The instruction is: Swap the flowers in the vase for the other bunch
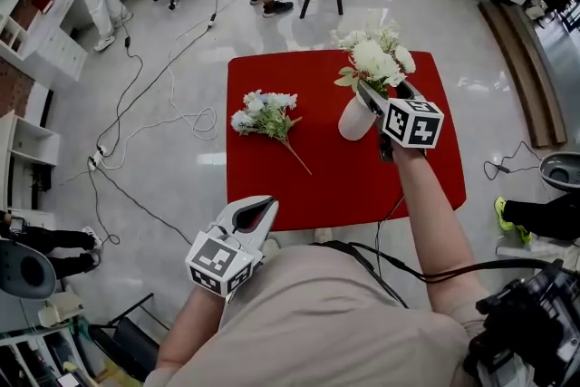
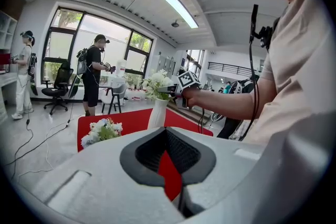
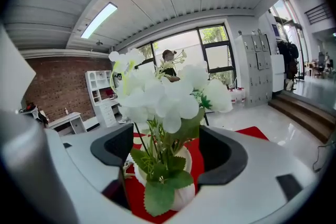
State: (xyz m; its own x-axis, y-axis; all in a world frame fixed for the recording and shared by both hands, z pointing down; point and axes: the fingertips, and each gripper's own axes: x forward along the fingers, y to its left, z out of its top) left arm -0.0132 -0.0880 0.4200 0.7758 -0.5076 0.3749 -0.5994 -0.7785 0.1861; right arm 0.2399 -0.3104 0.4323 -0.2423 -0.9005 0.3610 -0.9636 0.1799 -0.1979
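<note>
**Right fingers wide around the bouquet in the vase; left fingers closed and empty**

The right gripper (image 3: 167,148) has its fingers spread wide. The green stems and leaves of the white flower bunch (image 1: 376,59) stand between them, and neither pad presses on a stem. The white vase (image 1: 355,120) that holds this bunch sits just beneath and beyond the fingertips, upright on the red table (image 1: 308,186).

The left gripper (image 1: 265,210) hangs at the table's near edge with its fingertips together and nothing between them. The other bunch (image 1: 265,113), pale blue and white, lies flat on the table well ahead of those fingers, apart from the vase.

Each gripper carries a cube printed with black-and-white square markers (image 1: 413,123).
</note>
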